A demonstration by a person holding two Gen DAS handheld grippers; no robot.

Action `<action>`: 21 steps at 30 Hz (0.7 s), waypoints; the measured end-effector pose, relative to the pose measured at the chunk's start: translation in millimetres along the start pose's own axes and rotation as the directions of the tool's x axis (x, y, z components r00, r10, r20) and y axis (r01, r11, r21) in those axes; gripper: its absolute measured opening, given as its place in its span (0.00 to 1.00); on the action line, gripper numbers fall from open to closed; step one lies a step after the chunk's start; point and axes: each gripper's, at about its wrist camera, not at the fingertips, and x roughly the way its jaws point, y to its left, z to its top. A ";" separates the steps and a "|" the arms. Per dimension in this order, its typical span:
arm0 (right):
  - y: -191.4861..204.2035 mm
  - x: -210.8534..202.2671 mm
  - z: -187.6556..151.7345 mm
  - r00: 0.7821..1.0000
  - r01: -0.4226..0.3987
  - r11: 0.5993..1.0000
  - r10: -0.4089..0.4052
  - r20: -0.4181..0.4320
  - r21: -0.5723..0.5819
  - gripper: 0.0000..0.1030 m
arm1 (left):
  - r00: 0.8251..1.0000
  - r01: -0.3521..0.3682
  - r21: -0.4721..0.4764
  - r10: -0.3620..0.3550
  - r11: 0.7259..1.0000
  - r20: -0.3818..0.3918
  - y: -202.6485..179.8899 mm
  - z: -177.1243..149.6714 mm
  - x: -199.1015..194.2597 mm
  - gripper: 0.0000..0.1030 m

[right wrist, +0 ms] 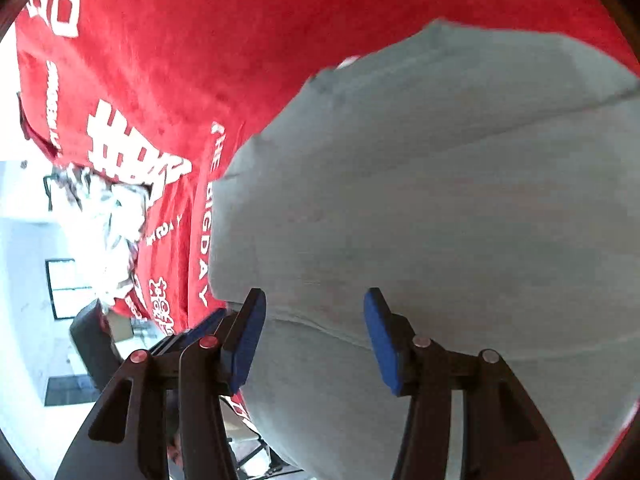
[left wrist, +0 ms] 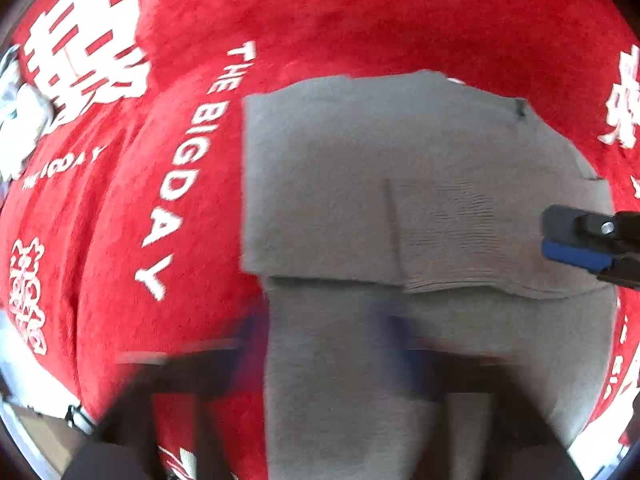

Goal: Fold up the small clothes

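Both grippers (right wrist: 314,340) open over gray garment (right wrist: 440,200).

Plain grey garment (left wrist: 340,184) on red, white-lettered cloth (left wrist: 360,12); seemingly blue-padded jaws.

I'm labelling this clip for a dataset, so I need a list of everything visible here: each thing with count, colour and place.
grey garment: one, grey knit, partly folded, lying on the red cloth, centre of both views.
red cloth: one, red with white lettering and characters, spread under the garment.
crumpled pale item: one, whitish, at the cloth's far left edge; what it is cannot be told.
left gripper: one, black with blue pads, blurred, open over the garment's lower part.
right gripper: one, black with blue pads, jaws apart above the garment, nothing pressed between them.
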 end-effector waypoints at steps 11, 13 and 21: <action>17.9 33.8 7.3 0.998 0.066 0.997 -0.066 0.005 -0.034 0.35 | 0.999 -0.015 -0.073 0.012 0.997 -0.052 22.6 -2.7 3.2 0.98; 15.9 19.7 -1.3 0.997 0.075 0.996 -0.075 0.009 -0.055 0.47 | 0.997 -0.042 -0.063 0.038 0.997 -0.068 22.8 -3.5 3.1 0.98; -31.6 -37.1 -55.5 0.987 0.162 0.986 -0.162 -0.003 0.023 0.57 | 0.995 -0.015 -0.016 0.013 1.000 -0.097 10.9 -14.3 -7.3 0.98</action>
